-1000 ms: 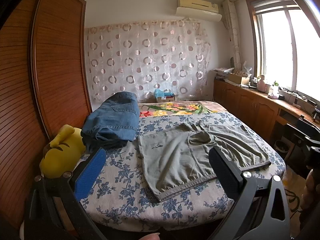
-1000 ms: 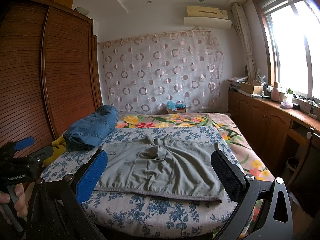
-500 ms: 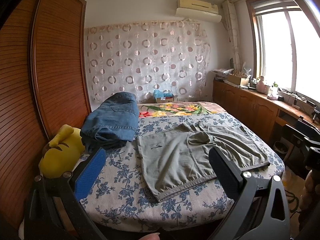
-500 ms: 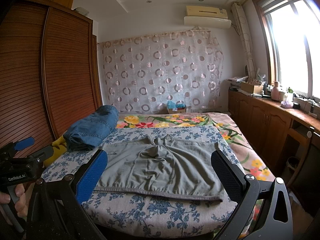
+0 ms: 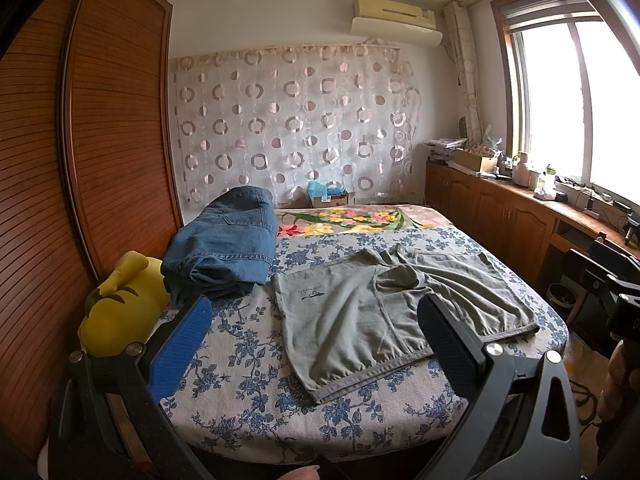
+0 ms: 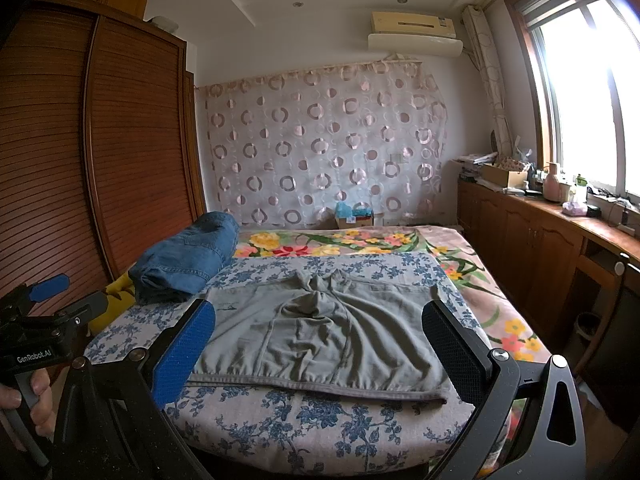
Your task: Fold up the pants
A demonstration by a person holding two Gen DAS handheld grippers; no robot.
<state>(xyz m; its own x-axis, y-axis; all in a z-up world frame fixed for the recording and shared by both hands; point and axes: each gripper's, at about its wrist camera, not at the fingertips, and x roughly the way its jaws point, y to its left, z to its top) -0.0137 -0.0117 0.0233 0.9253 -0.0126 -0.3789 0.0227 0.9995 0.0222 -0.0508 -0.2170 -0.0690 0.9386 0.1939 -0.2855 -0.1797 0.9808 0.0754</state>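
- Jaws first: both pairs stand spread wide with nothing between them. The left gripper (image 5: 314,332) and the right gripper (image 6: 318,338) each hang in the air at the near end of the bed (image 5: 248,396), clear of the cloth.
- On the left gripper, a blue pad (image 5: 180,346) faces inward on one finger, a black pad (image 5: 448,344) on the other.
- And there are the pants (image 6: 320,336), grey-green, spread flat on the blue-flowered bedspread (image 6: 320,420), waistband towards the near edge, legs bunched up towards the far side.
- From the left wrist view the pants (image 5: 384,312) lie at a slant, a small dark logo showing near their left edge.
- Beside them, to the left, a folded heap of blue denim (image 5: 228,246) sits on the bed, just apart from the grey-green cloth.
- A yellow plush toy (image 5: 120,308) is wedged between the denim and the slatted wooden wardrobe (image 5: 100,160).
- In the right wrist view the left gripper's body shows at the left edge, held by a hand (image 6: 28,404) wrapped around its grip.
- Farther back, a bright flowered blanket (image 6: 340,242) covers the bed's far part, and a curtain of rings (image 6: 320,148) hangs on the wall behind.
- A window (image 6: 580,100) on the right pours daylight over a cluttered wooden table (image 6: 560,216) along that wall.
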